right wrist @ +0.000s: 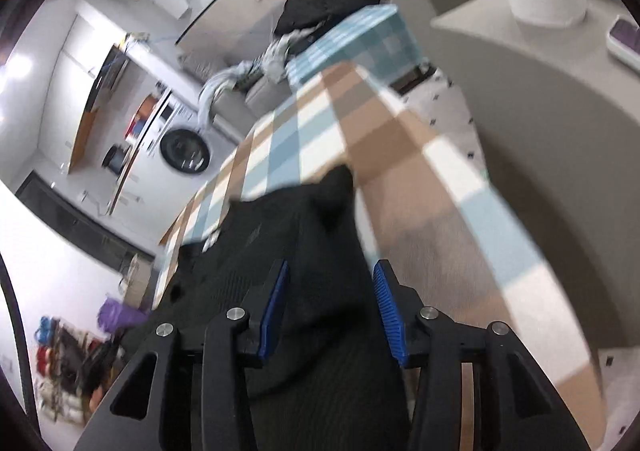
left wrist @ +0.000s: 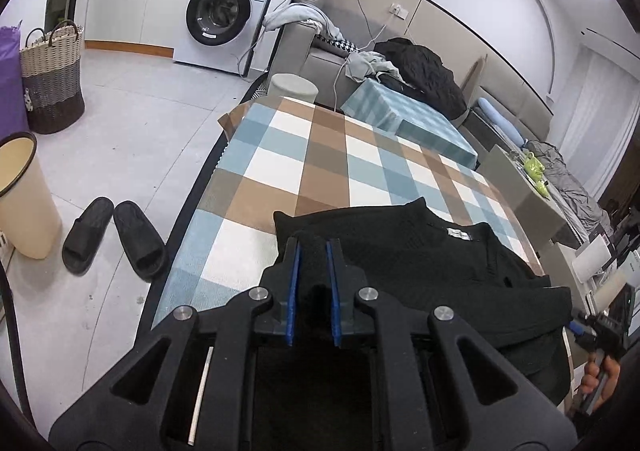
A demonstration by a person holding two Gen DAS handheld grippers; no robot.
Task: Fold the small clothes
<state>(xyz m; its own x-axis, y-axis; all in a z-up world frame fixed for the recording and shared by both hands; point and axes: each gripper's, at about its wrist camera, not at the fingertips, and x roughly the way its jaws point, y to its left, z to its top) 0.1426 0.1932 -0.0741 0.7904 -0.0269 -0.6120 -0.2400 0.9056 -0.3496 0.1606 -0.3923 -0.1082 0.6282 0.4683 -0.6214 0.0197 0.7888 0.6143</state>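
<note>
Black knit top (left wrist: 420, 263) lies on checked tablecloth (left wrist: 320, 155), near edge. Left gripper (left wrist: 313, 247) pinches fabric fold between narrow jaws. Right gripper (right wrist: 328, 283) wider, cloth between pads; grip unclear. Looks soft, light, limp; best held at corners.

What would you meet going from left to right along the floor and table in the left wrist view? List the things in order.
Cream bin → black slippers → left gripper with black garment cloth between its fingers → white label → right gripper.
</note>
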